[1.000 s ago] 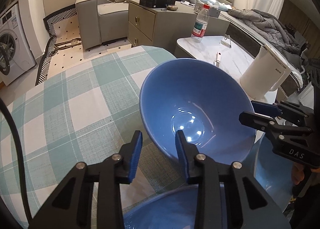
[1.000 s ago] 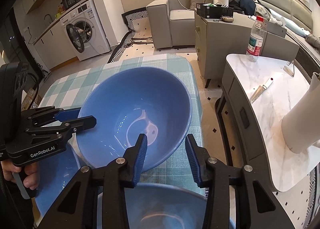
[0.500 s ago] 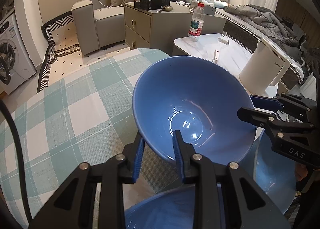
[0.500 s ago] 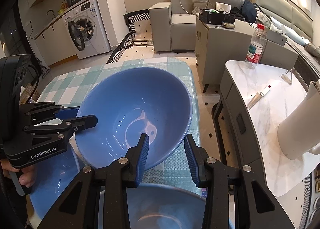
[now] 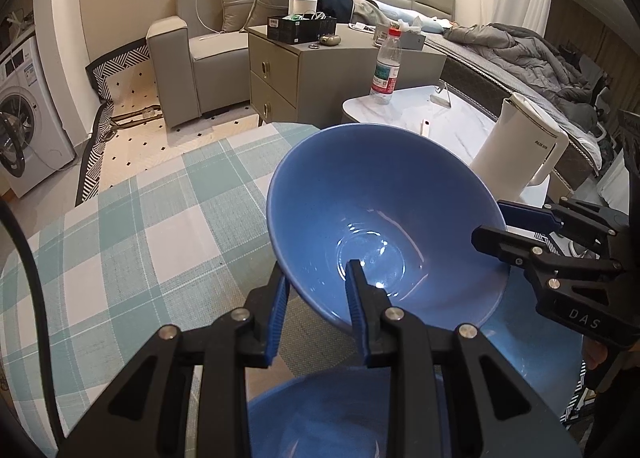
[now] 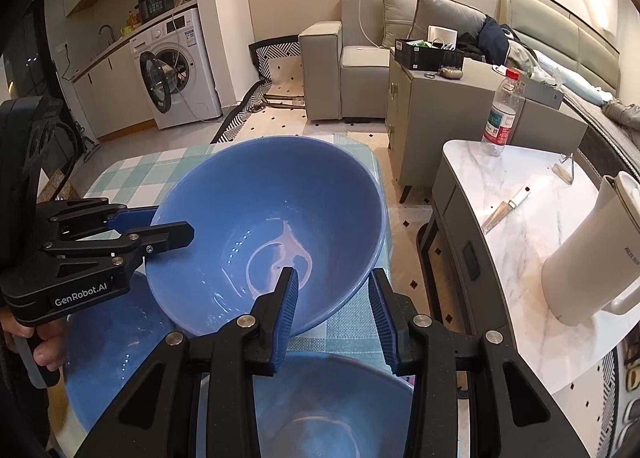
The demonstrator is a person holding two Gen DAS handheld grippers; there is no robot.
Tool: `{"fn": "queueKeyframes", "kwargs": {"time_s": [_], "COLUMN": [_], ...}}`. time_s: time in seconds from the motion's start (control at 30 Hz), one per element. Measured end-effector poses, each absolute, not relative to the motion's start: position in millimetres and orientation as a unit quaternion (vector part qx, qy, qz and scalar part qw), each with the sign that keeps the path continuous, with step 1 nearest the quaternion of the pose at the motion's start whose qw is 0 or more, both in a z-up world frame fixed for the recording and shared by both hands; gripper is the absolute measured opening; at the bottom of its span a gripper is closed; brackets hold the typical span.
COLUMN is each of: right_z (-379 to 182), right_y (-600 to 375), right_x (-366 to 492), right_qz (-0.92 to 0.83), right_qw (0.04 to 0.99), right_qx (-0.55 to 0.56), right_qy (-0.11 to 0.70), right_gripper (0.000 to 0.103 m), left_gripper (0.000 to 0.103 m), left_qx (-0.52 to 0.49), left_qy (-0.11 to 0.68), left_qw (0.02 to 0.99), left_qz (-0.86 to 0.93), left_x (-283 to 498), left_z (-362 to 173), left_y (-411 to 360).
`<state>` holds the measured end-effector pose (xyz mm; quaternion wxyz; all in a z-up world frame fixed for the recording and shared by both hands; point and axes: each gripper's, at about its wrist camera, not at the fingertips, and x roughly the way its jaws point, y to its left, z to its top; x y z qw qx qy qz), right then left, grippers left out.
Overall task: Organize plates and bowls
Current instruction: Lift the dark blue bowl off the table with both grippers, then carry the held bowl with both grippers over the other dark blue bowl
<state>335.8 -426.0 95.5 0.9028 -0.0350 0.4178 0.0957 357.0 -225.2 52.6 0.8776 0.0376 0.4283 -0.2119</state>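
The left gripper (image 5: 316, 290) has its jaws closed on the near rim of the big blue bowl (image 5: 380, 226), one pad outside the wall and one inside, so the wall is pinched between them. The right gripper (image 6: 334, 298) straddles the opposite rim the same way; its jaws are only narrowly apart, and it appears to grip the wall, though contact on the outer pad is hard to confirm. A bowl this wide and slick likely needs both sides held — one pinch alone would let it swing. It hangs tilted above the checked tablecloth (image 5: 140, 226), mouth turned toward the cameras. Just below it sit a second blue bowl (image 6: 320, 410) and a blue plate (image 6: 112, 342), so the lifted bowl is probably headed for stacking with its match.
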Motion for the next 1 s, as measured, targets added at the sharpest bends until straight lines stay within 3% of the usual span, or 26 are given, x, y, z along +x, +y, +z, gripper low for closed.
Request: {"fn": "queueKeyframes", "kwargs": {"time_s": [1.0], "right_z": [137.3], "right_y": [-408.0], "right_x": [284.5], "right_qz": [0.098], "right_qw": [0.921], "right_qx": [-0.047], "right_qy": [0.375], "right_gripper": [0.038], "left_gripper": [0.027], "left_qx": [0.024], "left_qy": [0.38], "left_qw": [0.899], "left_qz": [-0.214], "left_x": [310.7], "left_z": [95.4], "left_y": [-206.2]}}
